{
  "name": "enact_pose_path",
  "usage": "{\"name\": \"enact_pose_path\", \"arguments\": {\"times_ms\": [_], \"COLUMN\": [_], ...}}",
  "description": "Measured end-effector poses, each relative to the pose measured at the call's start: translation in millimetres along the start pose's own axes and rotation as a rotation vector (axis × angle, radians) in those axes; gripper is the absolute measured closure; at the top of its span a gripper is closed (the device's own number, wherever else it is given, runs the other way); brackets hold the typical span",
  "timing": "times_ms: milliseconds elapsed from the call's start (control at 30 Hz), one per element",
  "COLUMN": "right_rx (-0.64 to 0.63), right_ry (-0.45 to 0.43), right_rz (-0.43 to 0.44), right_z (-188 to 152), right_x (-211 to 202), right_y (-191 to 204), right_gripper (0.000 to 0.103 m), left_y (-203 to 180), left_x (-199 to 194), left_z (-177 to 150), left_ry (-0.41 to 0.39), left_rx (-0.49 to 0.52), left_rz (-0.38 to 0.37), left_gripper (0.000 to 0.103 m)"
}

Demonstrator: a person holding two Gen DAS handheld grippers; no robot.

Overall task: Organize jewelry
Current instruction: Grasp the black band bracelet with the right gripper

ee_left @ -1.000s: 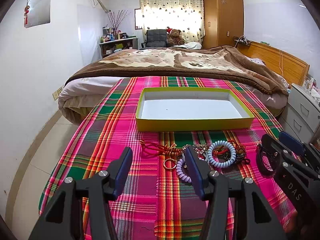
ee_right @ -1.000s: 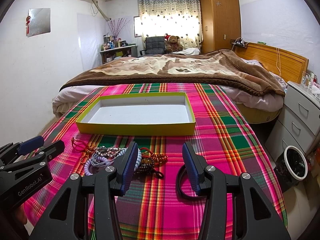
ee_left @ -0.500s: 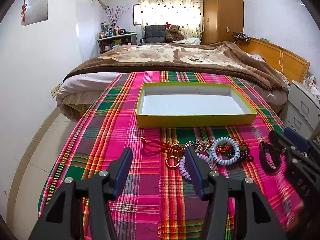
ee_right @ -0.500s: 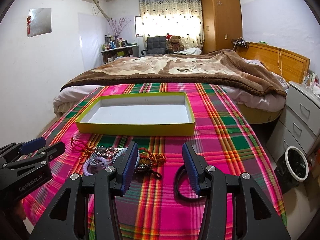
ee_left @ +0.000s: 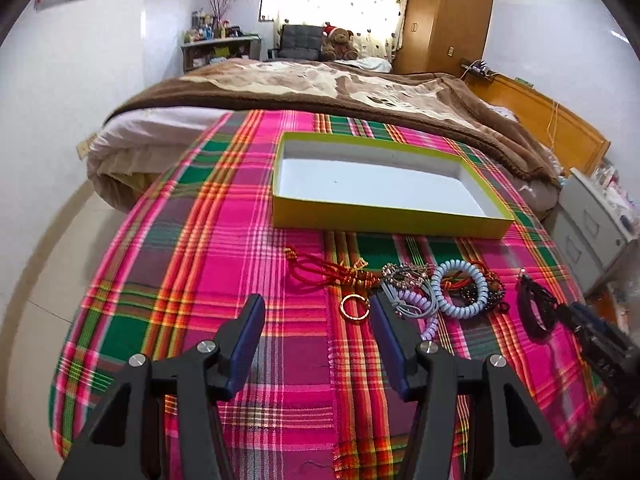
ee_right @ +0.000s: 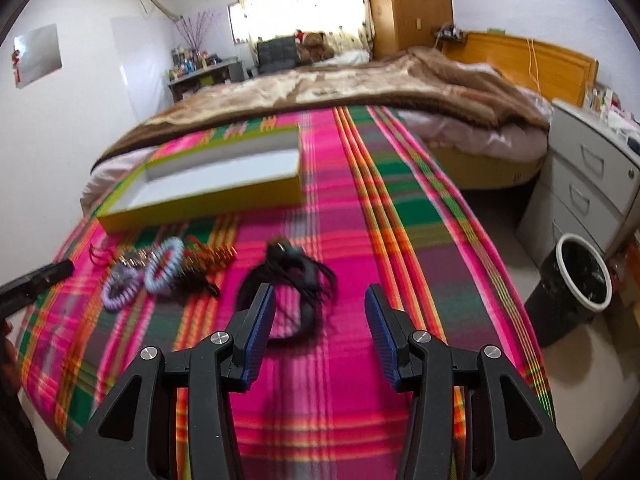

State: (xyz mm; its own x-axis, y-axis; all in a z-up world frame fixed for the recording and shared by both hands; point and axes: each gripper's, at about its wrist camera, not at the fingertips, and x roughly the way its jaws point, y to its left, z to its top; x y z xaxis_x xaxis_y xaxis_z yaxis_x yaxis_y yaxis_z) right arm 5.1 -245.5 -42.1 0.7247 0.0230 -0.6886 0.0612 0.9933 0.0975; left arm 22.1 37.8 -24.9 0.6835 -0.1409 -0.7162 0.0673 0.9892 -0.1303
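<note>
Nearest in the left wrist view, the left gripper (ee_left: 316, 320) hangs over the plaid cloth (ee_left: 208, 280) with its fingers wide apart and nothing between them. Just past its right finger, at about one o'clock, lies a gold ring (ee_left: 354, 307): small, hard and probably slippery, best pinched across its band. Beyond it at one to two o'clock sits the jewelry heap: a red cord (ee_left: 320, 270), a lilac coil band (ee_left: 420, 304) and a pale blue coil band (ee_left: 460, 288), with dark beads tangled behind. These look light, soft and springy; the cords may drag neighbours along, so a loop lifted clear of the pile seems the safest hold.

In the blurred right wrist view, the right gripper (ee_right: 318, 320) also stands open and empty. A black bracelet (ee_right: 288, 292) lies at twelve o'clock, its near curve running in between the finger tips. It looks limp and light, with loose strands at one side; the plain near arc seems the better place to grip.

Farthest, at twelve o'clock, the yellow tray (ee_left: 384, 222) sits with nothing in it.
</note>
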Motion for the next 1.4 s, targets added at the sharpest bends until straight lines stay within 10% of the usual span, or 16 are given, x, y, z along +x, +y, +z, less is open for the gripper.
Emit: {"name": "enact_pose_path", "arguments": {"times_ms": [533,633,767,1400], "right_rx": [-0.007,-0.009,0.005,0.107], "right_ry": [0.081,0.084,0.096,0.172], "right_rz": [0.087,0.102,0.139,0.534], "right_z": [1,0,-1,-14], "right_x": [22,21,17,-26], "right_y": [4,4,0,-12], "right_gripper": [0.056,0.084,0.089,0.089], "left_y": [7,7,8,1], "left_x": [18,18,19,20], "left_z": [-8,-7,-7,-8], "left_ry": [0.112,0.111,0.115,0.135], "left_rx": [-0.03,-0.024,-0.028,0.002], "left_rz": [-0.105,-0.095,-0.087,-0.116], "left_gripper": [0.046,0.046,0.046,0.046]}}
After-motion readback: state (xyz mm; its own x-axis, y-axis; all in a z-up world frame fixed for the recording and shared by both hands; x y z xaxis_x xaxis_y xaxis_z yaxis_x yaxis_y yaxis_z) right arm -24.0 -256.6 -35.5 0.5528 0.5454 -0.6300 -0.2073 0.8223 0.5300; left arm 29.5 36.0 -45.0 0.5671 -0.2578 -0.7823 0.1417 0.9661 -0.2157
